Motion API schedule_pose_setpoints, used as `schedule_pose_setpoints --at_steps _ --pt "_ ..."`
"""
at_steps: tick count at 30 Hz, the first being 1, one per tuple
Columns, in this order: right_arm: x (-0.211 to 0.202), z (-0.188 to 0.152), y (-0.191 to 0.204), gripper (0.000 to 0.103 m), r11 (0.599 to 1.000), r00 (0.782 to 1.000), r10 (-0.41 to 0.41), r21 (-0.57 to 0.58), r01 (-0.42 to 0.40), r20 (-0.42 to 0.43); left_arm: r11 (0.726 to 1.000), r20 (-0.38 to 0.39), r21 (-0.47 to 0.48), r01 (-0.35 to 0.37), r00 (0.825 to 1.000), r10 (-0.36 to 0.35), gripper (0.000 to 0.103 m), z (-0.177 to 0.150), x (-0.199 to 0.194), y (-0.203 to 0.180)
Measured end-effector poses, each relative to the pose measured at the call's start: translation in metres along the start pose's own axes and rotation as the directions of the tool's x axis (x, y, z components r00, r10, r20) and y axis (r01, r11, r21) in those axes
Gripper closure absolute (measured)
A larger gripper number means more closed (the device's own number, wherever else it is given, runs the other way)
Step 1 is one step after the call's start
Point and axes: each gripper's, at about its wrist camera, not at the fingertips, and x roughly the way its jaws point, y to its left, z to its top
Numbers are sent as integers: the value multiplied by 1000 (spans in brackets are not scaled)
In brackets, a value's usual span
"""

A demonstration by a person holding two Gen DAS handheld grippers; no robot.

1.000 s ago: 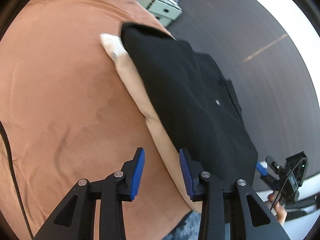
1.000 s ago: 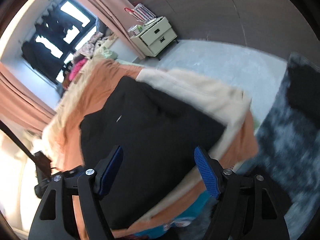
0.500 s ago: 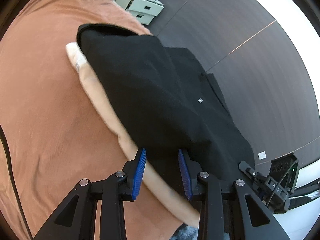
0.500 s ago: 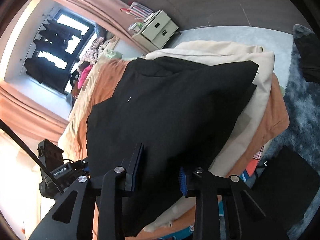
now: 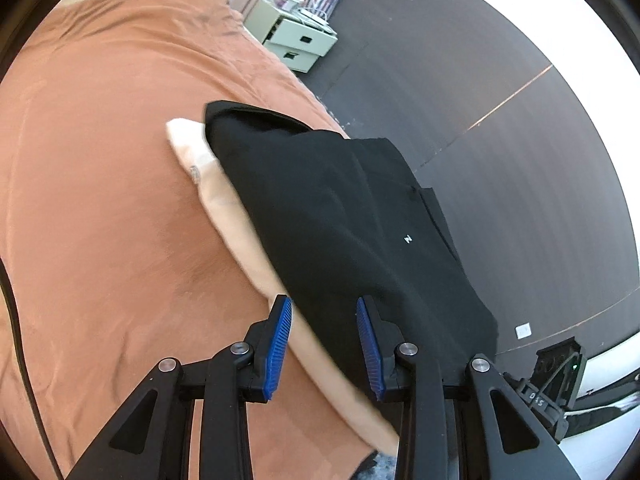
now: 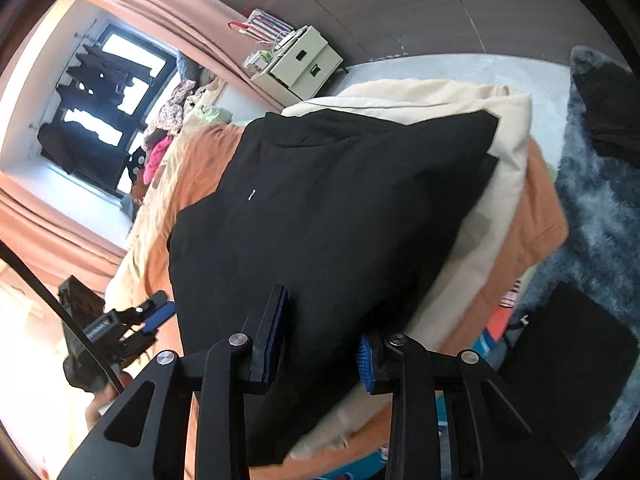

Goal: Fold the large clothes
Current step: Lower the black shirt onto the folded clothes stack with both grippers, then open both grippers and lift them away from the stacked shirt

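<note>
A folded black garment (image 5: 340, 208) lies on a beige garment (image 5: 232, 208) at the corner of a bed. In the right wrist view the black garment (image 6: 340, 208) fills the middle, and my right gripper (image 6: 322, 340) is shut on its near edge, with black cloth filling the gap between the pads. My left gripper (image 5: 324, 340) hovers at the opposite edge. Its jaws stand apart, its left pad is bare, and black and beige cloth show through the gap. The right wrist view shows the left gripper (image 6: 154, 318) beside the garment's left corner.
The bed has an orange cover (image 5: 100, 160). A pale nightstand (image 6: 300, 64) stands by the dark wall. A grey shaggy rug (image 6: 592, 220) and a flat dark item (image 6: 568, 352) lie on the floor to the right. More clothes (image 6: 168, 128) are heaped at the bed's far end.
My right gripper's jaws went from wide apart to shut on the black garment's edge. My left gripper shifted from over the beige cloth to the black garment's edge, its gap unchanged.
</note>
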Motion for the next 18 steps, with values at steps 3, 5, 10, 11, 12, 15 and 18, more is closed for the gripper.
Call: schedule_pose_setpoints --at_steps 3,5,10,11,12,15,18 --pt "-14 -5 10 63 998 999 -47 -44 47 10 1000 7 -4 -20 1000 20 65 -13 -25 1" --pt "-23 -8 17 50 996 998 -60 -69 61 19 1000 7 -4 -23 1000 23 63 -20 -35 -1" --pt "-43 -22 31 38 992 997 -69 -107 72 31 999 32 29 -38 999 37 35 -41 -72 -9" --pt "-45 -24 32 38 991 997 -72 -107 75 31 998 37 37 -41 999 40 31 -46 -79 -10" --pt "-48 -27 34 36 991 996 -79 -105 82 30 998 42 45 -46 998 44 28 -52 -89 -12" --pt "-55 -35 41 26 988 994 -100 -114 104 41 995 65 78 -63 996 58 17 -63 -113 -17" --pt "-66 -48 53 26 986 993 -96 -134 103 63 988 99 126 -88 992 76 12 -79 -139 -23"
